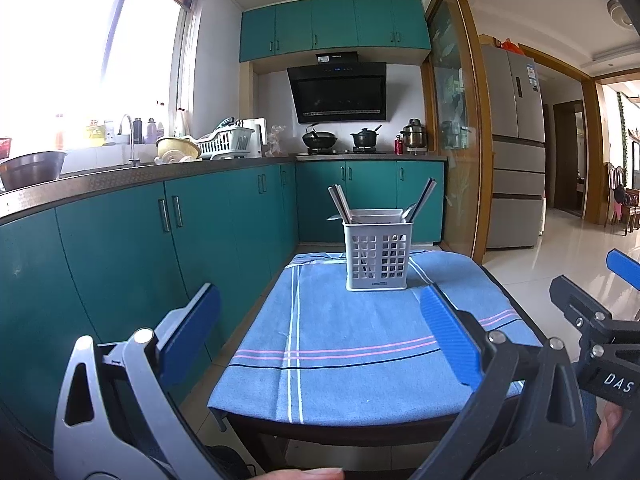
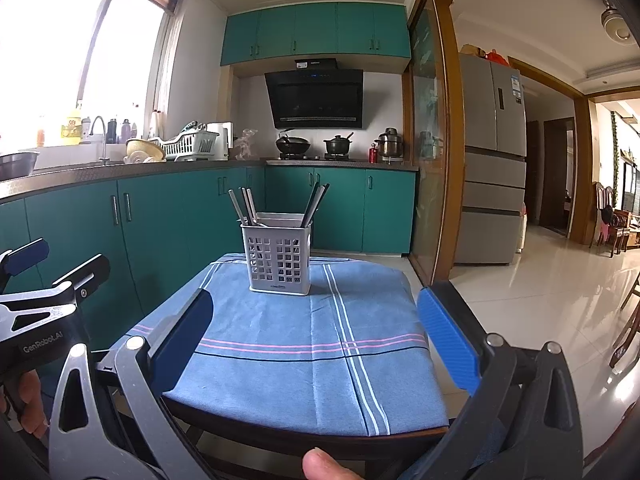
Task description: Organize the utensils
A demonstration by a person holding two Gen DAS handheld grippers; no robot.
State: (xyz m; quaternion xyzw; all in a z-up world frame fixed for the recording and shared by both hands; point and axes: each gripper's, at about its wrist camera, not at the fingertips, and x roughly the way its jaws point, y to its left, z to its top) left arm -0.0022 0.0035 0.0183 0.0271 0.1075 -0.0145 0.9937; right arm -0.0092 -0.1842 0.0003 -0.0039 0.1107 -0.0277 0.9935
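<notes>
A white perforated utensil holder (image 1: 377, 250) (image 2: 279, 258) stands at the far end of a small table covered by a blue striped cloth (image 1: 360, 344) (image 2: 304, 344). Chopsticks (image 1: 339, 204) (image 2: 242, 206) lean out of its left side, darker ones (image 1: 423, 197) (image 2: 316, 202) out of its right, and a spoon bowl (image 1: 409, 211) shows at the rim. My left gripper (image 1: 320, 332) is open and empty, held near the table's near edge. My right gripper (image 2: 316, 336) is open and empty too, beside it; it shows at the right of the left wrist view (image 1: 592, 300).
Teal base cabinets (image 1: 160, 220) run along the left and back under a counter with a sink, dish rack (image 1: 226, 142) and stove pots (image 1: 320, 138). A wooden door frame (image 1: 476, 140) and fridge (image 1: 516, 148) stand right. Tiled floor (image 2: 540, 300) lies right of the table.
</notes>
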